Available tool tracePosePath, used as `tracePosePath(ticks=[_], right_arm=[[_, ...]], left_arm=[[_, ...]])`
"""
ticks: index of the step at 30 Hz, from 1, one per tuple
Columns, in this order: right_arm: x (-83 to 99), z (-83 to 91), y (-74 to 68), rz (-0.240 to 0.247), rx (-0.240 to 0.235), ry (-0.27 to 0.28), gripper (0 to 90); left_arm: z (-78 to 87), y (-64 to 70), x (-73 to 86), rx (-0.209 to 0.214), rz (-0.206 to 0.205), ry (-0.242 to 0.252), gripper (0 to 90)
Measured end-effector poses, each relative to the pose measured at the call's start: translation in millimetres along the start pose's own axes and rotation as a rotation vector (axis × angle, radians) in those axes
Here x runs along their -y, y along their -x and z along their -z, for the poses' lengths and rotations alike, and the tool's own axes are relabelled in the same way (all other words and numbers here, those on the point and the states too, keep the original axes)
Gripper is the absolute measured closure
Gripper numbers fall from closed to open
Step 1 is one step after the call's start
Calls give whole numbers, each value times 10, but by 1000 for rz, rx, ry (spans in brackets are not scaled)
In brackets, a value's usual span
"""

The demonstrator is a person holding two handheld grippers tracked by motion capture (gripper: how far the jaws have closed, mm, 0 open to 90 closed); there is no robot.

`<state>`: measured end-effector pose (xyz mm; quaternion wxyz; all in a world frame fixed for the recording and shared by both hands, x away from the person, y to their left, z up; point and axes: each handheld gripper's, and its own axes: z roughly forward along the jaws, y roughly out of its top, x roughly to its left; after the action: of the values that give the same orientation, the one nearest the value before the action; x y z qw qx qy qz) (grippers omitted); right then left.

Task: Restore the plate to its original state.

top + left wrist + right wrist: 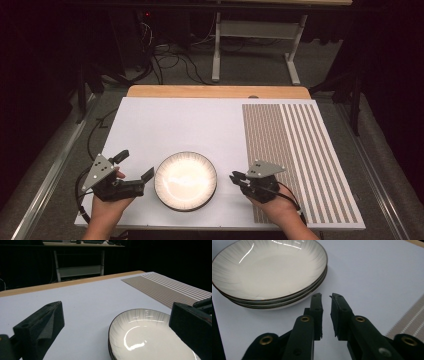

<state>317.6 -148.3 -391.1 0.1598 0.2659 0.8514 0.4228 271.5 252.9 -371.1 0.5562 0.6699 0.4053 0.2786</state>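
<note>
White sheeting covers the table (200,125), with a striped mat (300,160) at its right. Left claw (134,167) stands wide open, empty, just left of the stacked plates (185,180) near the front edge. Right claw (235,176), nearly closed with a narrow gap, holds nothing, just right of the plates.

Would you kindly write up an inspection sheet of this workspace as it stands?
Surface: white board on a wooden table, striped mat at its right.
Job's things: stack of plates, dark-rimmed, near the front edge.
Clutter: nothing seen.
Grippers: left tool wide open beside the stack; right tool nearly closed, empty, apart from the stack.
Cables: one trailing from each tool; more on the floor beyond.
Surroundings: dark room, white table frame behind.
</note>
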Motion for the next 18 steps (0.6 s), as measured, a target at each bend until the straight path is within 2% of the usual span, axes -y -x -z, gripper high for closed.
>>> tracePosePath(ticks=[2,4,7,8,9,10,11,13,14,15,16,17,18], right_arm=[[35,106,60,-35,20,20,766],[58,155,97,-45,29,37,743],[110,247,159,-60,62,82,627],[110,247,159,-60,62,82,627],[144,291,181,-72,86,111,512],[158,303,190,-74,91,122,471],[180,316,204,-82,99,145,371],[195,323,207,-93,112,162,235],[202,321,216,-91,104,177,155],[201,319,221,-90,99,182,123],[193,315,230,-106,76,182,43],[192,309,227,-122,67,187,4],[194,310,225,-116,72,192,4]], left_arm=[[-9,3,6,1,0,-4,6],[-20,10,13,2,-1,-6,6],[-39,10,35,3,-6,-16,6],[-39,10,35,3,-6,-16,6],[-54,8,52,5,0,-19,6],[-68,3,66,7,-1,-24,6],[-73,2,72,8,-1,-28,6],[-88,-5,86,11,3,-30,6],[-91,-7,88,12,2,-32,6],[-96,-9,91,12,-1,-34,6],[-101,-3,93,13,-1,-32,6],[-103,-1,94,13,-2,-32,6],[-104,0,93,14,-6,-36,5]])
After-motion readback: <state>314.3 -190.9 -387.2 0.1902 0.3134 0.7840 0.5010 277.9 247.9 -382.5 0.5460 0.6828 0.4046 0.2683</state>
